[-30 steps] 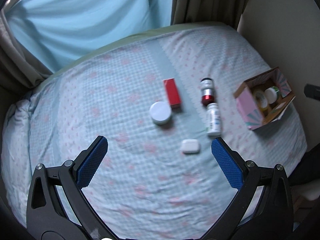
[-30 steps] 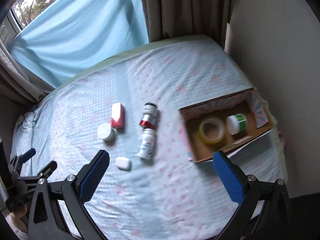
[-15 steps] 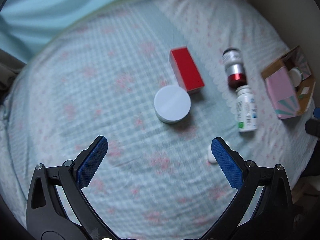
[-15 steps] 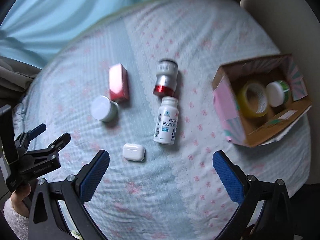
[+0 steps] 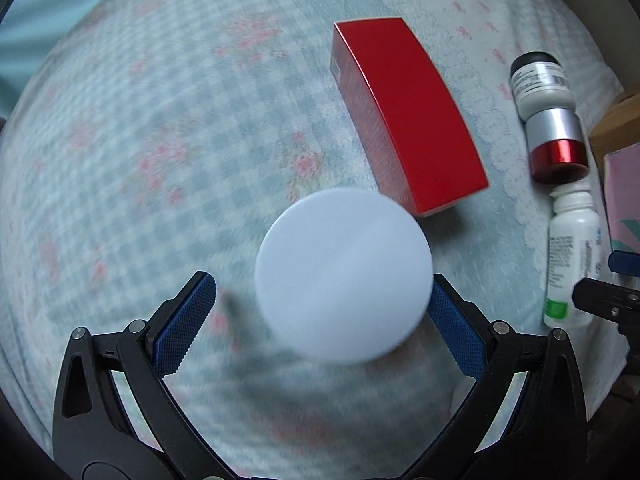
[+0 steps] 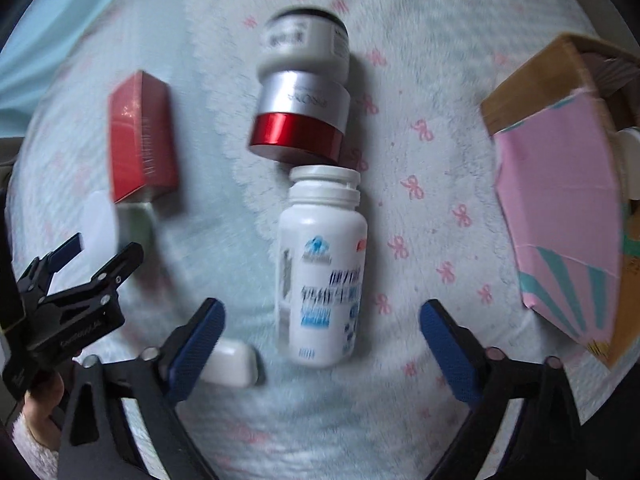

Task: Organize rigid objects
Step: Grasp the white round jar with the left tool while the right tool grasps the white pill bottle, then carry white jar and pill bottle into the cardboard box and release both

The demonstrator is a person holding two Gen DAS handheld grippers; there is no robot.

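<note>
A round white jar (image 5: 343, 276) stands on the bed between the fingers of my open left gripper (image 5: 320, 320); its right pad is close to the jar's side, the left pad apart. A red box (image 5: 404, 112) lies just beyond the jar. My open right gripper (image 6: 320, 344) straddles the base of a white pill bottle (image 6: 322, 268) lying on its side. A silver jar with a red band (image 6: 300, 100) lies beyond that bottle. A white earbud case (image 6: 232, 362) sits by the right gripper's left finger. The left gripper also shows in the right wrist view (image 6: 80, 256).
A pink cardboard box (image 6: 560, 216) stands open at the right on the patterned bedspread (image 6: 420, 140), holding a white-capped item at its edge. Blue curtain fabric (image 5: 24, 32) lies beyond the bed's far side. The red box also shows in the right wrist view (image 6: 140, 136).
Both grippers have dropped close to the bed. The left one has come down around the white jar, the right one around the white pill bottle. Both stay open.
</note>
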